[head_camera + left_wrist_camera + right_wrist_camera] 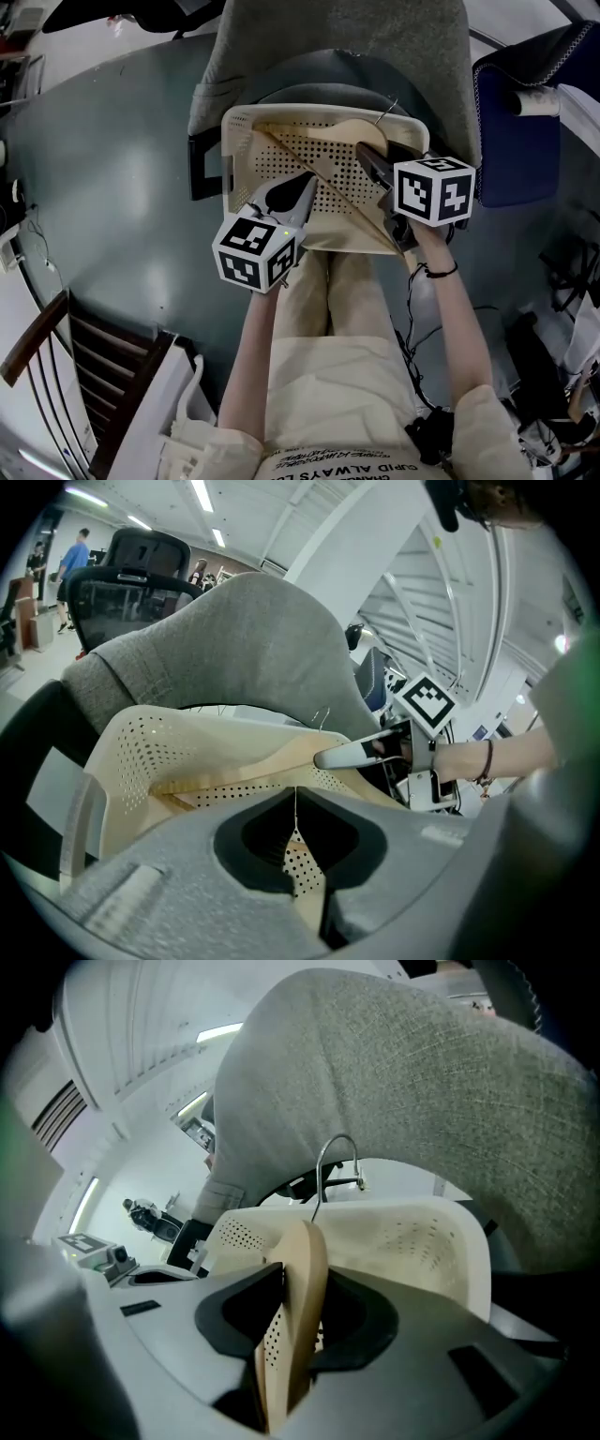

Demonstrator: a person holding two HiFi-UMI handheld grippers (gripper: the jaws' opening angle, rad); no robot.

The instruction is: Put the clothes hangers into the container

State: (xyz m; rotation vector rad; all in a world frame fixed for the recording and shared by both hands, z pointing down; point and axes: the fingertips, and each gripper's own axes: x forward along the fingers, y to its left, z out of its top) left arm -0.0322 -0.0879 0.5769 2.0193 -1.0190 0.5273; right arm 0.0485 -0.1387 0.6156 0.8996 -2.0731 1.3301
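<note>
Wooden hanger (305,1241) sits clamped edge-on in my right gripper (302,1283), tilted down to lie inside the perforated cream basket (239,141). My left gripper (295,803) hovers closed, empty.

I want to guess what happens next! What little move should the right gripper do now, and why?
Probably open the right gripper and let go: the hanger it grips already lies inside the basket.
</note>
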